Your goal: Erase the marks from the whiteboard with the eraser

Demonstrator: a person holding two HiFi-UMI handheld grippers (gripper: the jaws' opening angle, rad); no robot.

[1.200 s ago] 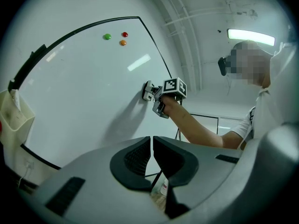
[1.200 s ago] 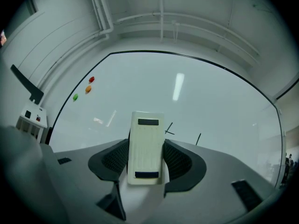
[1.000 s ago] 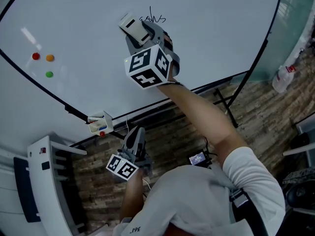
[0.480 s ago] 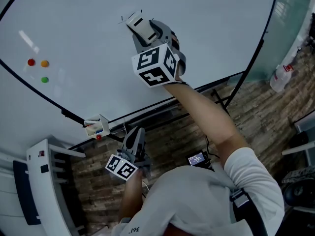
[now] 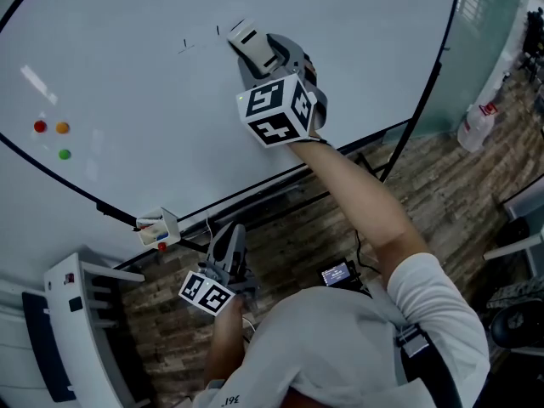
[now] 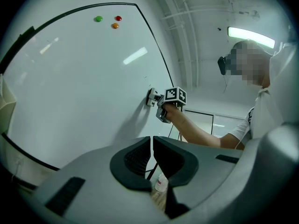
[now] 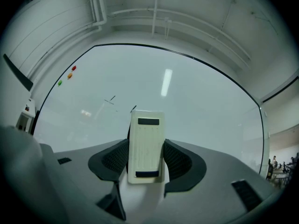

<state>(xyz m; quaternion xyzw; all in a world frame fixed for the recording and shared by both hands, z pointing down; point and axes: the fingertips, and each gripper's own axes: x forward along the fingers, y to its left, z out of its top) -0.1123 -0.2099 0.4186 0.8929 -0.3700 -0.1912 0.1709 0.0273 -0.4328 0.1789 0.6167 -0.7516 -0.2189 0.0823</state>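
Nearest the person, the left gripper (image 5: 231,231) hung low in front of the body, over the brick-patterned floor (image 5: 459,202). Its jaws were pressed together with nothing between them, and they pointed up toward the lower edge of the whiteboard (image 5: 127,58).

Further out, the person's bare right arm (image 5: 357,202) reached up to the board, carrying the right gripper (image 5: 262,53). In the right gripper view its two dark ribbed fingers (image 7: 113,160) were clamped on the long sides of the eraser (image 7: 146,146). The pale rectangular block stood upright between them, and its upper half stuck out beyond the fingertips. In the left gripper view the eraser's far face lay against the whiteboard surface.

On the board just left of the eraser, a few short black marks (image 5: 185,46) showed; one small stroke lay very near the eraser's top corner. Well to the left sat three small round magnets (image 5: 51,134): red, orange and green. A small holder (image 5: 157,226) was fixed at the board's lower edge, and a plastic bottle (image 5: 474,127) stood on the floor far to the right.
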